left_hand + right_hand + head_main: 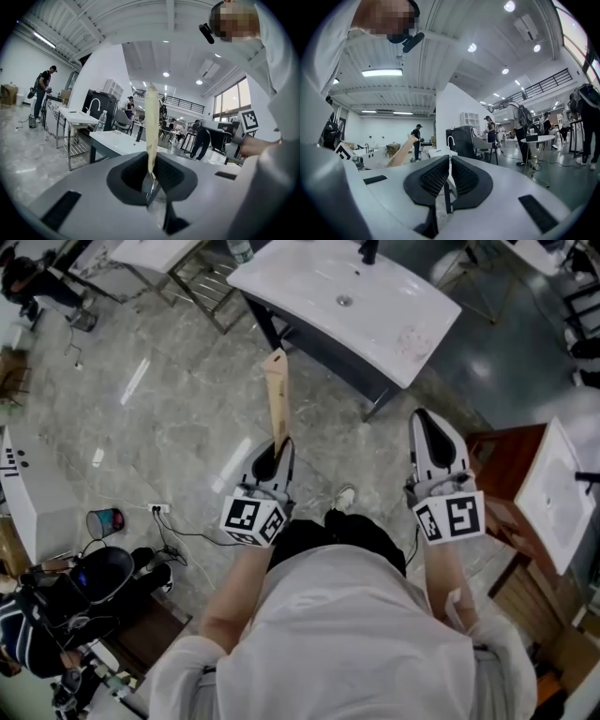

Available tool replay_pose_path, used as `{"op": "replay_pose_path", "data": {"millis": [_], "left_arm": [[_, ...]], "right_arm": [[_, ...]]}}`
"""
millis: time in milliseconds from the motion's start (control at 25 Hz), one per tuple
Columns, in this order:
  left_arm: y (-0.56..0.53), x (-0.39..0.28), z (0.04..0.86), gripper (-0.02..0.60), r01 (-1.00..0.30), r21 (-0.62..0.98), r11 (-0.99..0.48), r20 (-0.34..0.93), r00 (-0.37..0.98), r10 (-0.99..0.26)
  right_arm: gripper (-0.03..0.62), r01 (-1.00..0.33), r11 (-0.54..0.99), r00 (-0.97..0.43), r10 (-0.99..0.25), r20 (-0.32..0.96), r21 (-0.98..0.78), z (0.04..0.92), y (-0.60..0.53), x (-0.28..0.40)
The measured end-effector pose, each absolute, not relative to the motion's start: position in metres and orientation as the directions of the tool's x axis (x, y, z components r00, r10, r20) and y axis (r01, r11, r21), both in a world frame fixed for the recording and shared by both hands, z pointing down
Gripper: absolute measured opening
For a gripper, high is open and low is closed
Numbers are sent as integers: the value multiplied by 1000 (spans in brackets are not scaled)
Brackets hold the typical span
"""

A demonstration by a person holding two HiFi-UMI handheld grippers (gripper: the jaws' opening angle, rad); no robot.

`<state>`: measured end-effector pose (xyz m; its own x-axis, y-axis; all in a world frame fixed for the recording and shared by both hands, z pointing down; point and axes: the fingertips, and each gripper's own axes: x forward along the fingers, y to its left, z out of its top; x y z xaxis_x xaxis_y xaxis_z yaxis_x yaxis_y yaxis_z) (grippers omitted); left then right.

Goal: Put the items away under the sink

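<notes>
I'm pinching the long tan strip [276, 395] by its lower end in the left gripper [278, 454], short of the white sink [300, 282]. The right gripper [437, 442] is sitting closed, empty. The strip is looking light, thin and bendy, so gripping midway seems steadier.

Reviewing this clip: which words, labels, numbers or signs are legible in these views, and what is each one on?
No text is legible in any view.
On the beige flat item clamped in the left gripper: small dark print near its lower end, too small to read.
On the water bottle: label too blurred to read.
On the marker cubes: black and white square patterns only, no letters.
</notes>
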<state>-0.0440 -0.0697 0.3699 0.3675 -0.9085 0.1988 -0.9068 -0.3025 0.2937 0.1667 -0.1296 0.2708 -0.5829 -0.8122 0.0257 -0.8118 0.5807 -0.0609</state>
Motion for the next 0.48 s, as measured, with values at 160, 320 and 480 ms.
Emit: {"op": "replay_pose_path", "data": {"millis": [160,320,480], "left_arm": [[-89,-42,370,35,-914,282,-293,200,355,-913],[-111,-46,380,35,-912,286,-293,205,357,-911],[-133,-54,392,35,-901,304,-310,211,381,-900]], "right_arm": [[41,-797,600,-603,-797,29,-70,275,-148,163],[41,-798,598,-601,-798,40,-79,280,-161,155],[41,-806,589,-592,-804,53,-63,283,-171,143]]}}
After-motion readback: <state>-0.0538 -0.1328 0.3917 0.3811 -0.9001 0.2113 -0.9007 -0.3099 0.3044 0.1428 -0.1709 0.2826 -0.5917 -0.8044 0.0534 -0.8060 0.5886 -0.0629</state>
